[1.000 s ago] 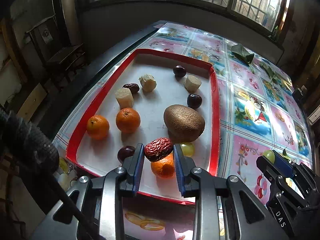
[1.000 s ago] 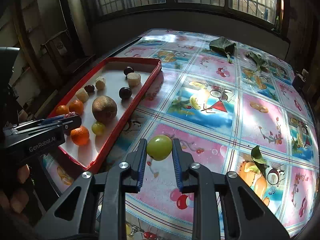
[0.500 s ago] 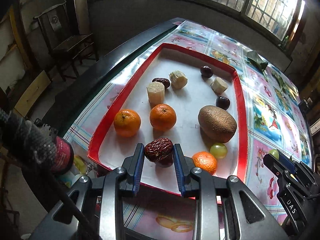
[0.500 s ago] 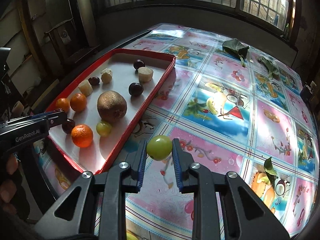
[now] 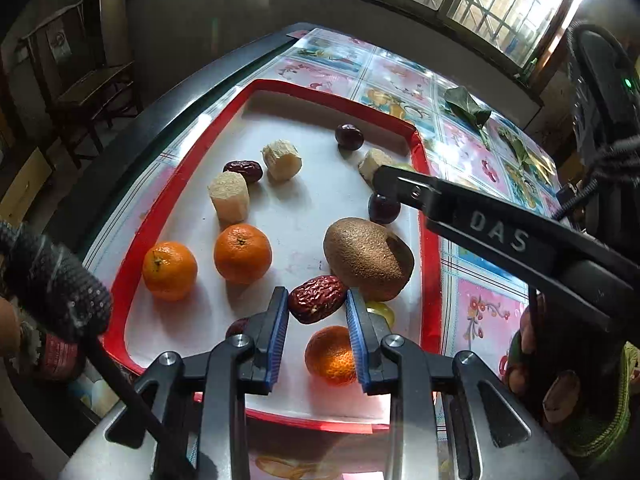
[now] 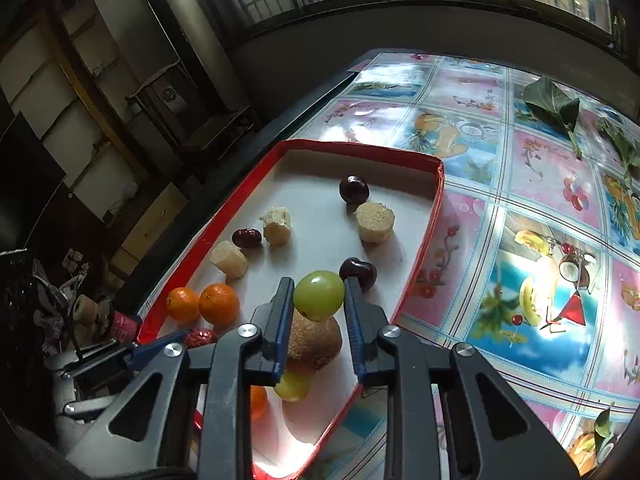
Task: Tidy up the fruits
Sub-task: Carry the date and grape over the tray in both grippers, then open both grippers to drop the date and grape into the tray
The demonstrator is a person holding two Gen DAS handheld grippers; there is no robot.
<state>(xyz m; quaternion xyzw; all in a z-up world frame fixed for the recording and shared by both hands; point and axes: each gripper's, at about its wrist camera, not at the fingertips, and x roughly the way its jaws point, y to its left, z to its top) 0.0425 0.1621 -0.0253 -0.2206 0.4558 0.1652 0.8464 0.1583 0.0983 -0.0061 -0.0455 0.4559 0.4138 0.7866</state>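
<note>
1. Left gripper (image 5: 317,309) is sitting at the bottom centre of its own view, blue pads (image 5: 279,320) squeezing a wrinkly red date (image 5: 317,298). Jaws are nearly closed, pinching it from both sides.
2. The date is hanging over the lower part of the red-rimmed tray (image 5: 176,184), just in front of the kiwi (image 5: 368,258).
3. Right gripper (image 6: 319,297) is doing the same thing with a green grape (image 6: 319,295) at the centre of its view: jaws clamping it, barely any gap left.
4. That grape is hovering above the tray, over the kiwi and near a dark cherry (image 6: 359,273) just to its right.
5. Lying in the tray: two oranges (image 5: 243,253) side by side at the left, a third orange (image 5: 331,356) at the bottom behind the left pads, a second grape (image 6: 292,386) beside it, pale cut chunks (image 5: 229,197) and another dark date (image 5: 243,169) further up.
6. Green leaves (image 6: 554,106) are lying on the patterned tablecloth (image 6: 532,264) in the upper right.
</note>
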